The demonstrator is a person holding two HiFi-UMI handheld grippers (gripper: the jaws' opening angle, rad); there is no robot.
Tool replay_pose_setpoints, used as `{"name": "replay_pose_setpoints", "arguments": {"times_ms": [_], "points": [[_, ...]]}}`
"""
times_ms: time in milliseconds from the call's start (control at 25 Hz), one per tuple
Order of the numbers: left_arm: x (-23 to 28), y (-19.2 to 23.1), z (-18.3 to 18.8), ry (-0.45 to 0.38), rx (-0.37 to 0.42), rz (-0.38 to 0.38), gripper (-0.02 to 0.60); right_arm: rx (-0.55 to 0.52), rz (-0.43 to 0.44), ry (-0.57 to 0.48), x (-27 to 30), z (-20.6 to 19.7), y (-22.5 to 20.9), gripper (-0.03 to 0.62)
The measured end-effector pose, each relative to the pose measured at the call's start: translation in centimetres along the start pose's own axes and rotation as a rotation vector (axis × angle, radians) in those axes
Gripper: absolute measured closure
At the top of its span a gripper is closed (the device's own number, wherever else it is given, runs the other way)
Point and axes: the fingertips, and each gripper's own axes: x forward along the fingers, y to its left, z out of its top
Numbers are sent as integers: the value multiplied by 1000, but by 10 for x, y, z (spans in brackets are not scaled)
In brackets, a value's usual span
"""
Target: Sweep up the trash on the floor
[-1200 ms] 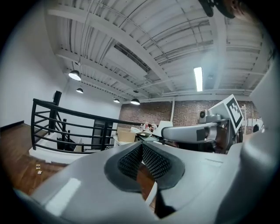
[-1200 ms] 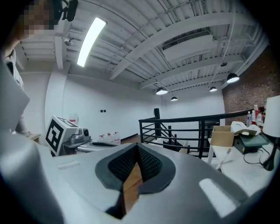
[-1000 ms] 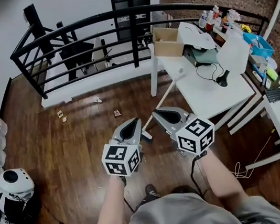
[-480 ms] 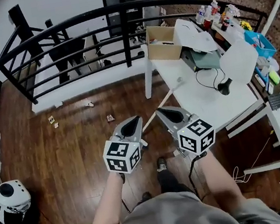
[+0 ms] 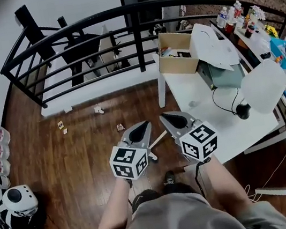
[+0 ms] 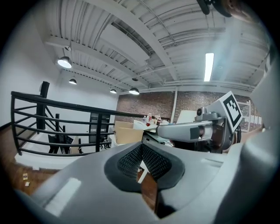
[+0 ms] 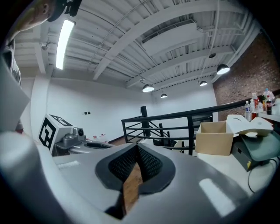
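1. Over the last second the person has walked forward. In the head view the white table (image 5: 194, 94) and the black railing (image 5: 92, 38) now sit closer, with both grippers carried along side by side
2. The left gripper (image 5: 142, 124) has its fingers clenched on nothing, and so does the right gripper (image 5: 165, 117). In each gripper view the pads meet, and only wood shows through the gap below them
3. The trash is untouched: small scraps on the wooden floor (image 5: 59, 163). The nearest scrap (image 5: 120, 127) lies just ahead and left of the left gripper, and two more (image 5: 99, 110) (image 5: 60, 125) lie further left, toward the foot of the railing
4. A pale stick (image 5: 159, 138), probably a broom handle, slants up toward the table. It lay ahead of the grippers earlier and now lies between them
5. This looks like the approach to the tool, with no sweeping begun. Both sets of fingers would have to release before they could take the handle
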Motion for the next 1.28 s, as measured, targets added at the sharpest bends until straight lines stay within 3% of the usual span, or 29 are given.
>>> {"name": "replay_pose_setpoints", "arguments": {"times_ms": [280,520,960,1120,1280], "points": [[47,15,-19,53,-33,-18,574,23,-13,83,16,-30,-42,594],[82,11,-52,121,-40,-66,574,74,-122,155,4,-72,-85,592],[141,0,-138,249,-73,-124,574,191,-340,297,-34,-157,-171,468],[149,6,-161,280,-90,-105,574,205,-349,301,-22,-171,-191,389],[150,9,-181,314,-101,-92,574,205,-325,290,-5,-177,-202,385]]}}
